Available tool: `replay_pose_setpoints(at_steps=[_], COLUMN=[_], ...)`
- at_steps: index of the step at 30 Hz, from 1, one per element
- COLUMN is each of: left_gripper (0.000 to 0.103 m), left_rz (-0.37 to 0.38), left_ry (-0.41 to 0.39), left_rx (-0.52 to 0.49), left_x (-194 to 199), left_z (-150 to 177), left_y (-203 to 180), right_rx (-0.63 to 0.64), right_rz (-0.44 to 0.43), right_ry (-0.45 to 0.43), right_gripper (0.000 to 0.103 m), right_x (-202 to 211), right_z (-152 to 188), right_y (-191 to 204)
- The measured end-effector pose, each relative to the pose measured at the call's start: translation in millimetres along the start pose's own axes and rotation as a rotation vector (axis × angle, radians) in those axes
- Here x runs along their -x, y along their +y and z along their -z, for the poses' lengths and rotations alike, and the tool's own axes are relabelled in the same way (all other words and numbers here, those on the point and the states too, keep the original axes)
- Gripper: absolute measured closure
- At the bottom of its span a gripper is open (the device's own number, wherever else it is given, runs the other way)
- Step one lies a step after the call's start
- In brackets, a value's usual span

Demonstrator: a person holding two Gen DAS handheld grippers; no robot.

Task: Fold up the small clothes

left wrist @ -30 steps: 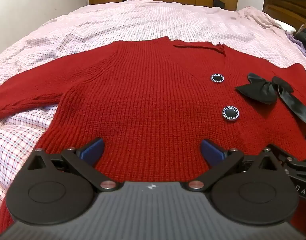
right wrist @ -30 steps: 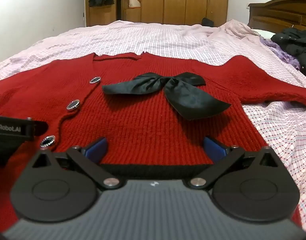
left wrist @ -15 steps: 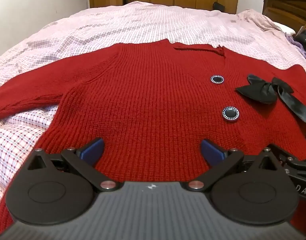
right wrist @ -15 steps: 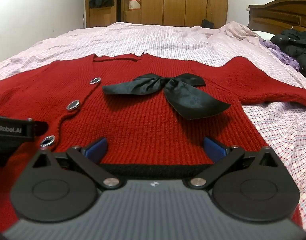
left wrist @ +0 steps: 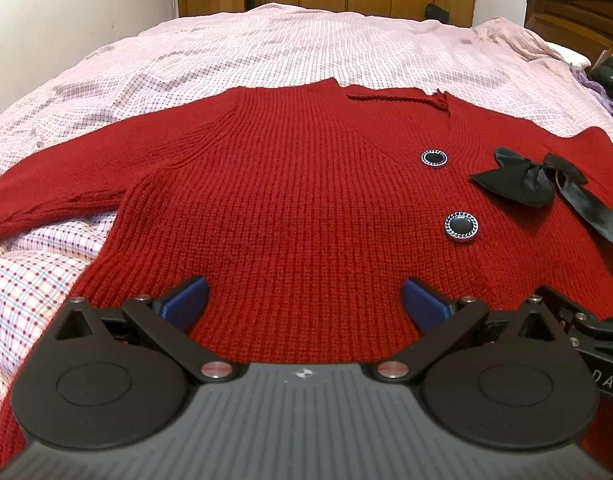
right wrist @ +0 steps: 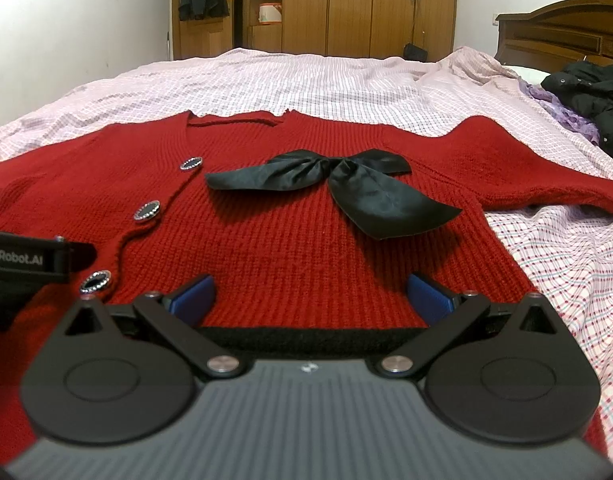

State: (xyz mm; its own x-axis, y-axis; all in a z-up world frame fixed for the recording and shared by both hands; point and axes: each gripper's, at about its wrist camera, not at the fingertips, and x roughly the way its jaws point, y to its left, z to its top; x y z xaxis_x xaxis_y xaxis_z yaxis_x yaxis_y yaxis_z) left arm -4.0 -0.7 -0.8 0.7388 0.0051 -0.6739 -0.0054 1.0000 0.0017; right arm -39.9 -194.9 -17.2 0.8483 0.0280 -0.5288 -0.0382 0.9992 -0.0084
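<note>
A small red knitted cardigan (left wrist: 290, 208) (right wrist: 282, 240) lies flat and face up on the bed, sleeves spread to both sides. It has dark round buttons (left wrist: 461, 226) and a black satin bow (right wrist: 346, 188) on the chest. My left gripper (left wrist: 304, 300) hovers open over the cardigan's lower left half, blue pads wide apart, nothing between them. My right gripper (right wrist: 310, 296) is open over the lower right half, just above the black hem (right wrist: 310, 338). Each gripper's body shows at the edge of the other's view.
The bed is covered by a pink checked sheet (left wrist: 306, 56) (right wrist: 566, 248). A dark jacket and purple cloth (right wrist: 586, 100) lie at the far right by the wooden headboard (right wrist: 562, 36). Wooden wardrobes (right wrist: 346, 4) stand beyond the bed.
Both views have tilted slightly, so the cardigan sits a little lower in frame. Both grippers stay open and the cardigan has not moved.
</note>
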Motion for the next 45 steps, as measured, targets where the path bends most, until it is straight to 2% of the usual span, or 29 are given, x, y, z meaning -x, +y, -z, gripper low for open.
replay_pose_setpoints(at_steps=[25, 34, 45], left_gripper=[0.000, 0.000, 0.000], left_rz=[-0.024, -0.020, -0.016], left_ry=[0.008, 0.009, 0.053], left_rx=[-0.021, -0.022, -0.037], left_x=[-2.9, -1.4, 10.8], left_z=[0.2, 0.0, -9.3], left_y=[-5.8, -5.1, -5.1], right_rx=[0.005, -0.003, -0.028], right_rz=[-0.011, -0.029, -0.086], right_ry=[0.027, 0.035, 0.085], right_gripper=[0.000, 0.000, 0.000], right_x=[-6.4, -5.5, 6.0], right_z=[-2.6, -3.5, -15.1], right_y=[-0.9, -4.0, -15.7])
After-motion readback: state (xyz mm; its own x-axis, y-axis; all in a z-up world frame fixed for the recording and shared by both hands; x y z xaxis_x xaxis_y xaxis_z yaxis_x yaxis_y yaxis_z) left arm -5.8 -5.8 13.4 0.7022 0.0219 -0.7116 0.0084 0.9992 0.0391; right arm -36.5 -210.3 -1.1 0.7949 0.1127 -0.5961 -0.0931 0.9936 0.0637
